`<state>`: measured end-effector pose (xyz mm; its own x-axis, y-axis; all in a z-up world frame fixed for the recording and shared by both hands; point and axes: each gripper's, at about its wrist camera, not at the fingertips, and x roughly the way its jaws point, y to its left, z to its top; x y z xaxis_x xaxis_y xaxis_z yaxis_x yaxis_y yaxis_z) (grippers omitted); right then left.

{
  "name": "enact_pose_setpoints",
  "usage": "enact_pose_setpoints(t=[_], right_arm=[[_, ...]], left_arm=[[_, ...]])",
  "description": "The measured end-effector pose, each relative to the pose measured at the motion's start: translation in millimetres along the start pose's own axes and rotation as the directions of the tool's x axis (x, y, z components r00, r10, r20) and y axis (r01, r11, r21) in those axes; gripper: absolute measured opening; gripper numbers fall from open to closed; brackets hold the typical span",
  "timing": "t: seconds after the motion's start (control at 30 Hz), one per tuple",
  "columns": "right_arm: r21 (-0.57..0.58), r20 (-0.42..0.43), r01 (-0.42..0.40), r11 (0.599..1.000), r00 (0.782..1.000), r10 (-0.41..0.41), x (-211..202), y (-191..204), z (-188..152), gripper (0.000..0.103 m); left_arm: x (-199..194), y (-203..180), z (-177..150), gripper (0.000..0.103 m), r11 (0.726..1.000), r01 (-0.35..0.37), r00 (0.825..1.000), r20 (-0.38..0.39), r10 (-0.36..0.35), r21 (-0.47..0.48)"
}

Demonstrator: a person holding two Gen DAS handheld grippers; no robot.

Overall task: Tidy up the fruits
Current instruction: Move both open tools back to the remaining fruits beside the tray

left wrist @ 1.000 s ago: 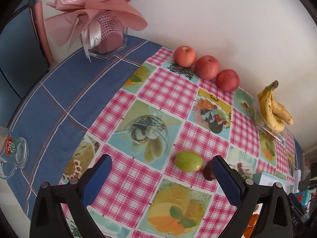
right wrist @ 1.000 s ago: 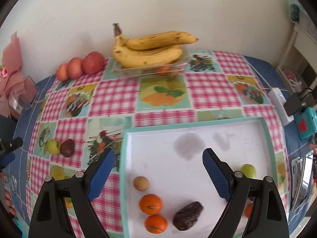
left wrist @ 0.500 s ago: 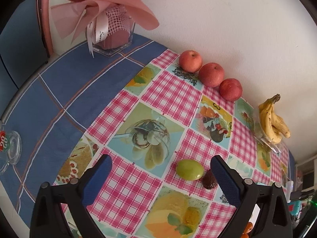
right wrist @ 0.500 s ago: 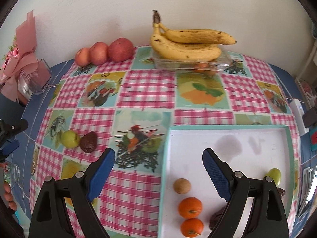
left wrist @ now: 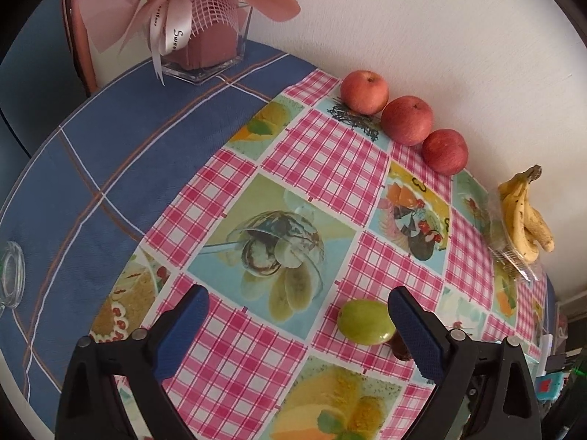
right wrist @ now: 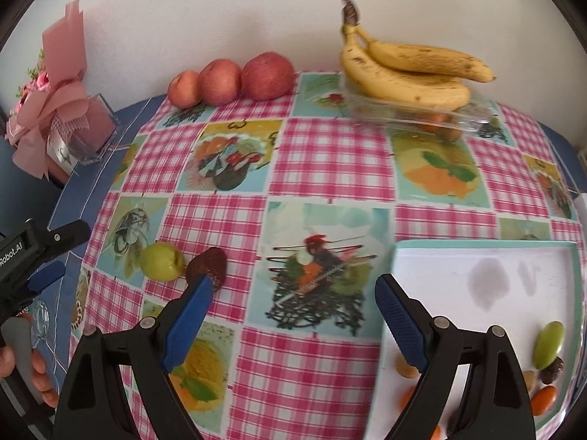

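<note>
A green fruit [left wrist: 365, 322] lies on the checked tablecloth just inside my open left gripper's [left wrist: 297, 317] right finger, with a dark brown fruit [left wrist: 400, 348] behind that finger. Both show in the right wrist view: the green fruit [right wrist: 162, 261] and the dark fruit [right wrist: 207, 267] by my open right gripper's [right wrist: 293, 299] left fingertip. Three red apples [left wrist: 405, 120] [right wrist: 234, 80] line the wall. Bananas [right wrist: 407, 73] [left wrist: 524, 216] rest on a clear box. A white tray [right wrist: 477, 256] at right holds small fruits [right wrist: 548, 344].
A glass vase with a pink bouquet [left wrist: 205, 33] [right wrist: 62, 117] stands at the back left on the blue cloth. A glass ashtray [left wrist: 11, 275] sits at the left edge. The left gripper body [right wrist: 29, 256] shows at the far left of the right wrist view.
The left gripper has moved forward toward the green fruit, which now sits close to its right finger. The right gripper has swung left, away from the tray, toward the green and dark fruits.
</note>
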<state>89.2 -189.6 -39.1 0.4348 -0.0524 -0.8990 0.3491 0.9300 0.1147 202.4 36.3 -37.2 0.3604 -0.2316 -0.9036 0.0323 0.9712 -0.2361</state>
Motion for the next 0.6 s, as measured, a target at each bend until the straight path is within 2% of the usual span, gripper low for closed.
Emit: enact_pose_setpoints(t=[0.4,0.47,0.53,0.6], right_arm=[[-0.09,-0.024,-0.059,0.994,0.998,0.057,37,41,-1,0.089],[-0.102,-0.026,-0.063,0.993,0.998,0.061,41,47,-2,0.086],[-0.113,-0.03,-0.062,0.992,0.998,0.059,44,52,-3,0.075],[-0.11,-0.036,-0.066,0.992,0.997,0.062,48,55,-4,0.074]], left_arm=[[15,3,5,0.097,1.0,-0.013,1.0,-0.007,0.013,-0.02],[15,3,4,0.097,1.0,-0.017,1.0,-0.007,0.017,-0.02],[16,3,4,0.097,1.0,-0.017,1.0,-0.009,0.017,-0.017],[16,3,4,0.097,1.0,-0.014,1.0,-0.012,0.014,-0.019]])
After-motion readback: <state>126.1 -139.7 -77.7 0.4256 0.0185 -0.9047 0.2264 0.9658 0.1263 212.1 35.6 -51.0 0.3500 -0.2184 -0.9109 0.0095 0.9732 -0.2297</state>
